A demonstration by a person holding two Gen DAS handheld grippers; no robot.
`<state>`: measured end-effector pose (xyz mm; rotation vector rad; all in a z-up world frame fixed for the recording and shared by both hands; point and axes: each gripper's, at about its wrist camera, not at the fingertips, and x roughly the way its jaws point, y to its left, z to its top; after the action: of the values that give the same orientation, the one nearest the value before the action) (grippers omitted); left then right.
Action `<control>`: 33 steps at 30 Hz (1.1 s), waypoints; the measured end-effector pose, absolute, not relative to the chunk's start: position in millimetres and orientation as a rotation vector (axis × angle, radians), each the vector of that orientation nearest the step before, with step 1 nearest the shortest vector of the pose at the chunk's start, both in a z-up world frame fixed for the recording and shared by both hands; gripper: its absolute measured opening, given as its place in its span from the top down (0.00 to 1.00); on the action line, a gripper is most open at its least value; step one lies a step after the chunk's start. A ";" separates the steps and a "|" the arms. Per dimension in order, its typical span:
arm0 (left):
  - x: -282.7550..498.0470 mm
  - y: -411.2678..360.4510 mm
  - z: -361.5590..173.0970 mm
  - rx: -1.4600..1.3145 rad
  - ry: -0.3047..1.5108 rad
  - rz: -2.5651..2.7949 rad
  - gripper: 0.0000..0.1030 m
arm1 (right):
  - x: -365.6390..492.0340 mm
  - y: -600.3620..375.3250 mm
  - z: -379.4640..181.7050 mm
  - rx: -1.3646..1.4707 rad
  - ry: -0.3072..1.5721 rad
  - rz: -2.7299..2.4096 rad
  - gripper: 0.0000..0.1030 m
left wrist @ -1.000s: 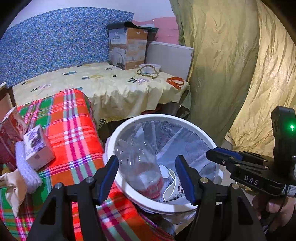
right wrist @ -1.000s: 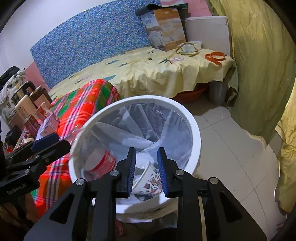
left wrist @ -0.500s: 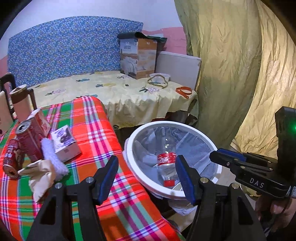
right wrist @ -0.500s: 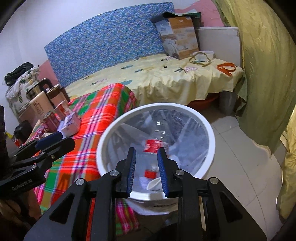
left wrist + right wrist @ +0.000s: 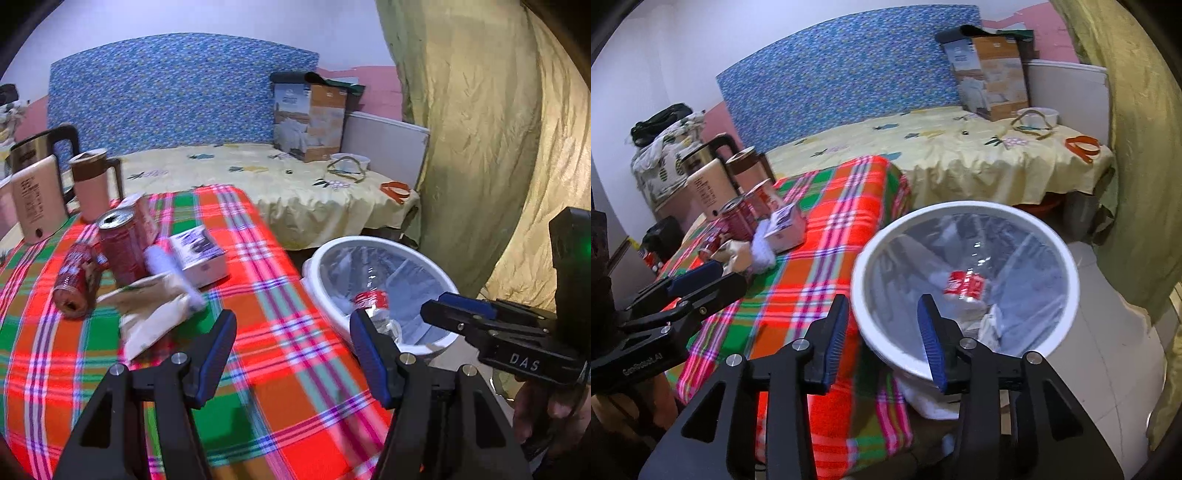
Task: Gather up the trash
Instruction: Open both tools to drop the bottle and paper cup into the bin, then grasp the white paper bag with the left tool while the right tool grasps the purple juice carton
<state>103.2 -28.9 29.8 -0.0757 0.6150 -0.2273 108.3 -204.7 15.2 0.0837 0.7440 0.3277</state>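
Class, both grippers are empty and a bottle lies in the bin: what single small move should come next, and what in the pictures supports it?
Probably carry the open left gripper forward and left toward the crumpled paper on the plaid cloth. The bottle already lies in the white bin, and cans and a small carton also remain on the cloth. The paper looks nearest. The right gripper is open too.

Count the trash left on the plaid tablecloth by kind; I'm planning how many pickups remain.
Red cans: 2 (one upright, one lying)
Red carton: 1
Small white box: 1
White fuzzy roll: 1
Crumpled beige piece: 1
Total: 6
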 end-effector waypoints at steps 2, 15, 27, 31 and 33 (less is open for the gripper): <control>100.0 -18.3 26.1 -0.081 0.620 -0.208 0.36 | 108.2 -198.2 13.4 0.080 0.753 0.346 0.60; 100.6 29.8 18.0 -0.112 0.626 -0.096 0.36 | 110.3 -170.3 8.5 0.051 0.790 0.430 0.60; 125.1 31.6 -3.4 -0.030 0.678 -0.041 0.36 | 120.4 -164.4 4.8 0.047 0.809 0.432 0.60; 135.5 31.8 -10.5 -0.008 0.702 -0.017 0.36 | 124.9 -160.6 3.6 0.045 0.814 0.439 0.60; 140.8 35.7 -14.5 -0.018 0.720 -0.006 0.53 | 127.8 -157.1 2.8 0.043 0.818 0.445 0.60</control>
<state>140.8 35.7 -14.5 -0.0184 0.7202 -0.0060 127.8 -157.1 2.8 0.0425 0.8183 0.4448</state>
